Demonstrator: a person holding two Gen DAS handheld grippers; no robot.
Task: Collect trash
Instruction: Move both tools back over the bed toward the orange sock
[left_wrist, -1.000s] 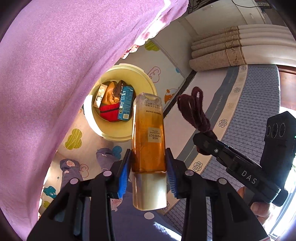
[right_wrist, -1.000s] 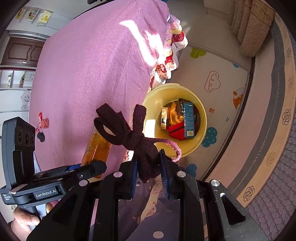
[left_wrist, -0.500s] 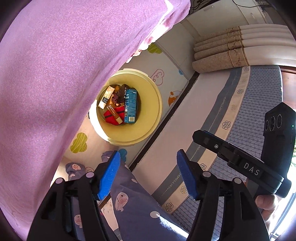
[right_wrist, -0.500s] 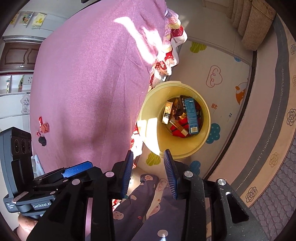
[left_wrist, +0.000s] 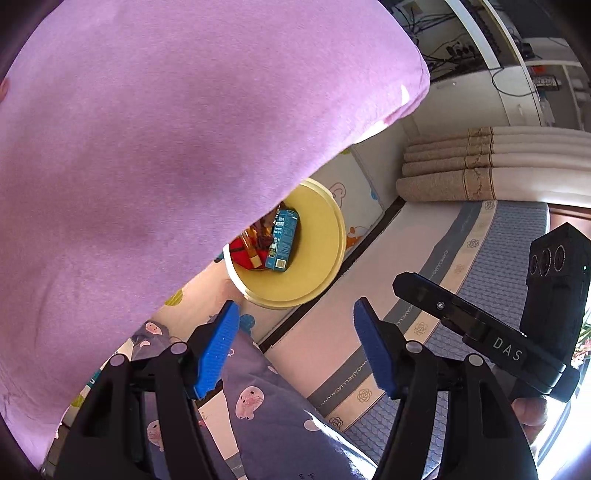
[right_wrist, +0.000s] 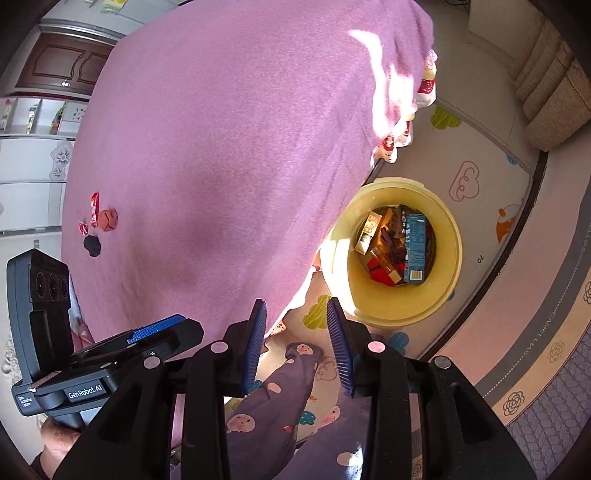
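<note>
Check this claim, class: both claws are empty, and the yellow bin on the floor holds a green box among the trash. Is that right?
Not quite. The box in the yellow bin is blue, not green; the right wrist view shows it plainly. The rest stands: the left claw and the right claw are both empty, and the bin sits on the floor with trash in it.
</note>
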